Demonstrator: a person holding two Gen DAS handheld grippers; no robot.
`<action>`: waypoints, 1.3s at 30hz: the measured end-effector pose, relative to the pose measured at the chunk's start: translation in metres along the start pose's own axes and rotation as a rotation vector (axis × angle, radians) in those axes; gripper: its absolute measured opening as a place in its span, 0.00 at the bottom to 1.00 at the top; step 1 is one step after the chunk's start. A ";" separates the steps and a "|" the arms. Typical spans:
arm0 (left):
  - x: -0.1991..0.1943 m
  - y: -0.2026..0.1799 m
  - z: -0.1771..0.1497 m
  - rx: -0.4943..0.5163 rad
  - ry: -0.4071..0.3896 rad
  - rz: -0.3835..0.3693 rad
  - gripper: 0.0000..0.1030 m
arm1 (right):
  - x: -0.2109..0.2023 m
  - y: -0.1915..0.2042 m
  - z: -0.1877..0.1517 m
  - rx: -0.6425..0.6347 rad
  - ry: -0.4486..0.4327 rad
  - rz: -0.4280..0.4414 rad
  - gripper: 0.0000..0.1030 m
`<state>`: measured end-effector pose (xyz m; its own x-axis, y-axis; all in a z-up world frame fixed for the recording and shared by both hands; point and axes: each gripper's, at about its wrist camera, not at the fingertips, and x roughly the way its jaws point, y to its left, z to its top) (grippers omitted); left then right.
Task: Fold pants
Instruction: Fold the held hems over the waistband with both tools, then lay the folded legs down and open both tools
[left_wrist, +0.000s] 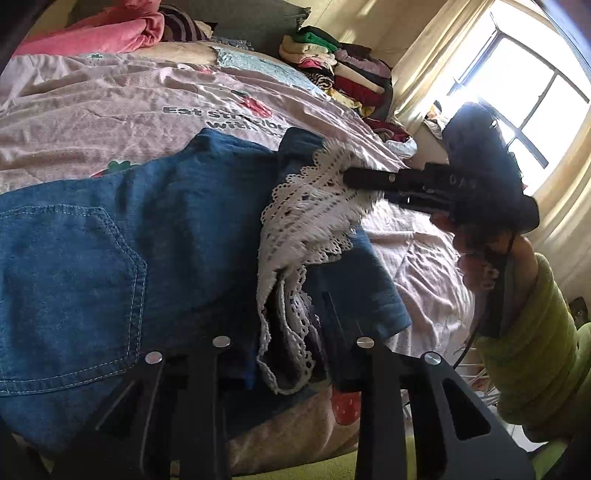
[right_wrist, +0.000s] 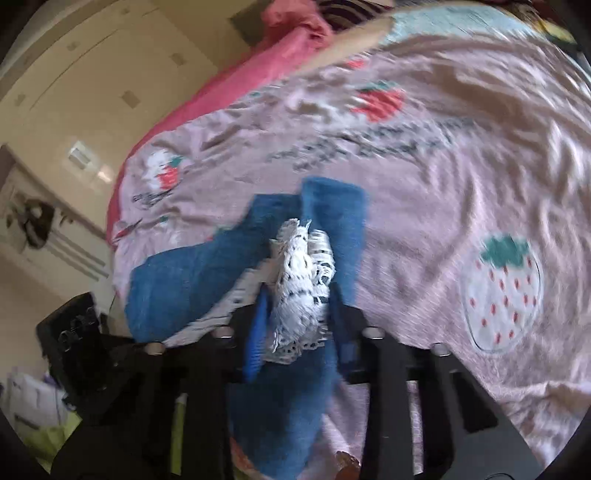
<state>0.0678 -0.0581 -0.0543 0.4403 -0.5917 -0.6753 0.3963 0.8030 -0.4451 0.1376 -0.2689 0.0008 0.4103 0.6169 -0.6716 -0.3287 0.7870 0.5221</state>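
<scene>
Left claw: narrowed to a slim gap and clamped on a bunched leg end of the blue denim pants, white scalloped lace trim and denim both caught between the fingers. Right claw: likewise almost shut, pinching the same lace-edged hem region, lace spilling out ahead of the fingers and denim on either side; held by a person's hand in a yellow-green knitted sleeve. Pants spread across the near part of the pink strawberry-print bedcover, stitched back pocket facing up, hem ends raised off that bedcover in the two grips. Tall stack of folded clothes at the far end of the bedcover, well apart from the pants. Judged step: carrying the hems over toward the waist for a lengthwise fold. Possible failures: loss of one hem, caused by a pinch mostly on thin open lace, not on denim; a skewed fold, caused by the two claws sitting close together on gathered cloth, leaving the leg edges unmatched; a lumpy crease, caused by lace tucked under the denim layer; snagging or tearing of the lace holes on a fingertip under a hard pull; dragging of the whole garment across the bedcover, caused by a low, fast sweep, the right-wrist view already smeared; wrinkling of the bedcover beneath, spoiling the flat surface needed for the next fold.
</scene>
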 end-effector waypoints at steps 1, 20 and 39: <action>-0.002 0.000 0.000 -0.002 -0.002 -0.005 0.26 | -0.002 0.006 0.005 -0.014 -0.006 0.006 0.18; 0.001 0.020 -0.014 -0.114 0.031 -0.074 0.33 | 0.034 0.079 0.053 -0.244 -0.040 -0.043 0.65; -0.006 0.036 -0.018 -0.154 0.078 -0.026 0.27 | 0.028 0.047 -0.104 -0.440 0.137 -0.287 0.65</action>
<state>0.0653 -0.0246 -0.0772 0.3652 -0.6099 -0.7033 0.2761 0.7924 -0.5439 0.0453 -0.2157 -0.0480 0.4312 0.3478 -0.8325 -0.5565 0.8288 0.0580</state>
